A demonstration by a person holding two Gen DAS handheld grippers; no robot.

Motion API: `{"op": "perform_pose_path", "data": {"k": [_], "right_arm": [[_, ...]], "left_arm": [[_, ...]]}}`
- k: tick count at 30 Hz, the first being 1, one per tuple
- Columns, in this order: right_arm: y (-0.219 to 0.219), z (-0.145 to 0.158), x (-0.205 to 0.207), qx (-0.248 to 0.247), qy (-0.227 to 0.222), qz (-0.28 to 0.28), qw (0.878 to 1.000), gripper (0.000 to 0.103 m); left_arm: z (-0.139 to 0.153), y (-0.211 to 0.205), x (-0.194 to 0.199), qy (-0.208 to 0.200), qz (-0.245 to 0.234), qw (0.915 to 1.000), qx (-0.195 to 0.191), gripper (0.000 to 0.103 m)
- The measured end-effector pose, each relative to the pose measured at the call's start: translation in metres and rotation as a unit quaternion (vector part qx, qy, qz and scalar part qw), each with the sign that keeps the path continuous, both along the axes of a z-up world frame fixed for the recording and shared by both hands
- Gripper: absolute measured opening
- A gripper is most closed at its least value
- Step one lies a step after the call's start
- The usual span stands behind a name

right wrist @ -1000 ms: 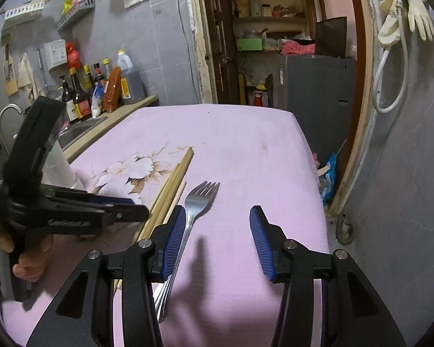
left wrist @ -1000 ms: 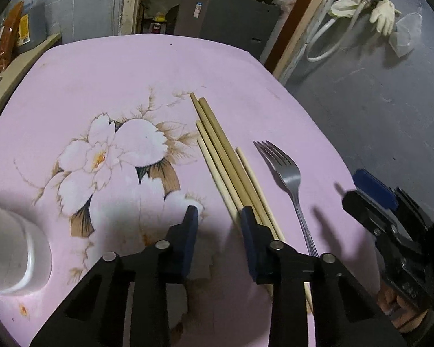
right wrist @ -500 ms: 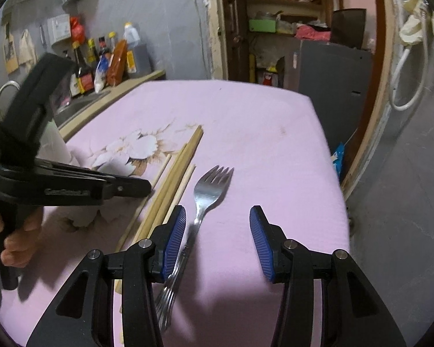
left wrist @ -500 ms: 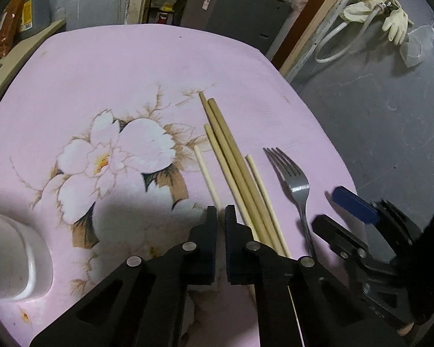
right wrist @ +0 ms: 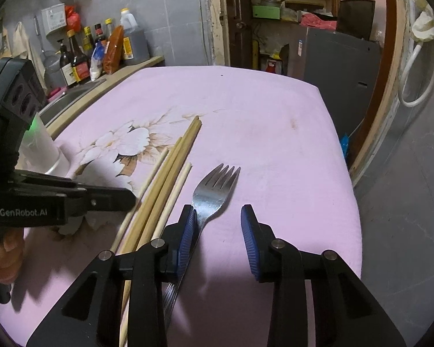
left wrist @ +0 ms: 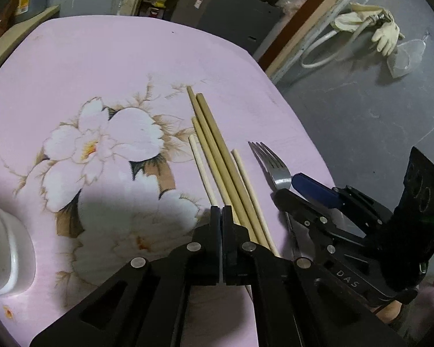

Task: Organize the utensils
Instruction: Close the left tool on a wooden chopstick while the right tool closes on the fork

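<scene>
Right wrist view is showing the fork (right wrist: pixel 214 190) lying lengthwise beside the left pad of the right gripper (right wrist: pixel 217 240), jaws wide and empty, while the left gripper (left wrist: pixel 222 214) is pinching closed at the chopsticks (left wrist: pixel 217 156), whether holding one I cannot tell.

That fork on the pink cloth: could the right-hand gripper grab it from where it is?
Probably yes. The right gripper is open, the fork lies beside its left finger, and nothing covers it. The chopsticks lie apart to the side.

Pink floral tablecloth (left wrist: pixel 107 63); tan chopsticks (left wrist: pixel 217 150); silver fork (right wrist: pixel 214 190).
</scene>
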State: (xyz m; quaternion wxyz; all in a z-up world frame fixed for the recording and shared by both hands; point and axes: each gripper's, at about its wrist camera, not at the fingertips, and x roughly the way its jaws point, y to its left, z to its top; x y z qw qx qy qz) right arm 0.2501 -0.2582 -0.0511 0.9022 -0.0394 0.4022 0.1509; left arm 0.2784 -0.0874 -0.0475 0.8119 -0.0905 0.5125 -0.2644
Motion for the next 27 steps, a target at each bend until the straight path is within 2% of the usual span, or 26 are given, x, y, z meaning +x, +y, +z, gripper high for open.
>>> {"op": "perform_pose_path", "data": {"k": [9, 13, 17, 23, 27], "right_arm": [[-0.003, 0.000, 0.001, 0.016, 0.000, -0.006, 1.000, 0.029], [-0.005, 0.000, 0.000, 0.019, -0.002, -0.010, 1.000, 0.029], [-0.003, 0.000, 0.001, 0.016, 0.000, -0.010, 1.000, 0.029], [-0.003, -0.001, 0.001, 0.015, 0.000, -0.010, 1.000, 0.029], [-0.003, 0.001, -0.001, 0.008, -0.007, -0.015, 1.000, 0.029]], "left_arm": [[0.000, -0.010, 0.019, 0.019, 0.001, 0.9998, -0.002, 0.003], [-0.001, -0.011, 0.027, 0.027, 0.000, 0.9995, -0.015, 0.004], [-0.001, -0.017, 0.031, 0.021, 0.001, 0.9997, -0.009, 0.004], [-0.005, -0.020, 0.044, 0.055, 0.018, 0.9978, -0.033, 0.007], [-0.002, -0.022, 0.045, 0.045, 0.017, 0.9985, -0.026, 0.007]]}}
